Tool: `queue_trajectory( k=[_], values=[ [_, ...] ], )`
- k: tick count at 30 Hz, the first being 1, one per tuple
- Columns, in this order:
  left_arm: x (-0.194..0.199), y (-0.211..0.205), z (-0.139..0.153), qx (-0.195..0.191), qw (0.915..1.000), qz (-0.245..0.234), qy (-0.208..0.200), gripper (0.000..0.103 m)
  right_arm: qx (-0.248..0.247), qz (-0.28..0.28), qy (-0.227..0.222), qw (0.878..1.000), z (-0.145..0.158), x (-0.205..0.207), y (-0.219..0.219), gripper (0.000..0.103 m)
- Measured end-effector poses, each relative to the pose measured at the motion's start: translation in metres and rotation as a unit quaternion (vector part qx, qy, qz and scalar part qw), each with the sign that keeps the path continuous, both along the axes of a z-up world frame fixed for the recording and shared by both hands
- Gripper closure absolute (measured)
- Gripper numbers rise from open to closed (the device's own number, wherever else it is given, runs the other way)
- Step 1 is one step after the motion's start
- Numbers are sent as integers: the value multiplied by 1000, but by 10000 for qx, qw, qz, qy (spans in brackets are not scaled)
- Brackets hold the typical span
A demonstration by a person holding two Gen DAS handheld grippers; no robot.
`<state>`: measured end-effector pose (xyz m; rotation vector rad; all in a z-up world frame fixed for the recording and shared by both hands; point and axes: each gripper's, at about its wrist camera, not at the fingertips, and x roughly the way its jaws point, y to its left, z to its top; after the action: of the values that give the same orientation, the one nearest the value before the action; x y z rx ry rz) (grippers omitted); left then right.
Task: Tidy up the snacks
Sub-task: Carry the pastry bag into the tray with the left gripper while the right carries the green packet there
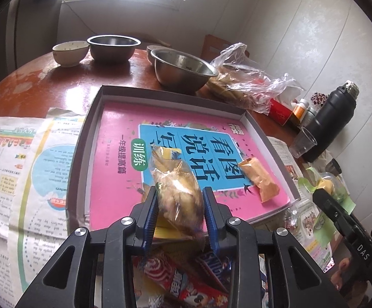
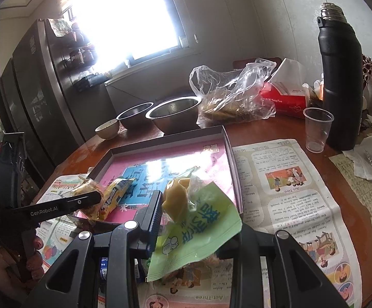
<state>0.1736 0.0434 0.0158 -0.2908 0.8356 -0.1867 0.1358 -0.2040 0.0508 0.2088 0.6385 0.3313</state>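
Two hand-held grippers clenched: left (image 1: 180, 205) on clear-wrapped pastry (image 1: 178, 192), right (image 2: 186, 220) on green packet (image 2: 198, 236).

Pink book cover (image 1: 114, 138) in the shallow box reads 看图说话写话, with 训练 on a green oval and 一年级提高篇 beside it. The left gripper's arm (image 2: 57, 206) bears "GenRobot.AI"; the right gripper's body (image 1: 363, 251) bears "DAS". Newspaper (image 2: 283, 179) headings read "Act Two" and "Act Three".

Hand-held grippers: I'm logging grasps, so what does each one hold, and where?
The left hand-held gripper pinches a clear-wrapped pastry across its middle. The right hand-held gripper grips a green snack packet near its top.
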Motion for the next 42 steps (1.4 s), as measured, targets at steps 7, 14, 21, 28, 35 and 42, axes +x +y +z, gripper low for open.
queue_trajectory(
  k=[7, 14, 21, 28, 35, 42],
  values=[
    [9, 5, -7, -23, 10000, 36, 56, 70, -4, -36, 57, 10000, -2, 18, 3, 70],
    [16, 13, -19, -51, 9997, 81, 204, 70, -1, -128, 130, 9998, -6, 34, 3, 70],
    [17, 17, -19, -54, 9998, 38, 168, 70, -29, -239, 215, 9995, -10, 47, 2, 70],
    [16, 16, -19, 10, 9999, -54, 147, 70, -88, -289, 253, 9992, -11, 61, 4, 70],
    [17, 15, -19, 47, 9998, -100, 141, 70, -103, -333, 332, 9988, -17, 69, 6, 70],
    [16, 14, -19, 56, 9998, -102, 131, 70, -181, -321, 520, 9980, -31, 73, 8, 70]
  ],
)
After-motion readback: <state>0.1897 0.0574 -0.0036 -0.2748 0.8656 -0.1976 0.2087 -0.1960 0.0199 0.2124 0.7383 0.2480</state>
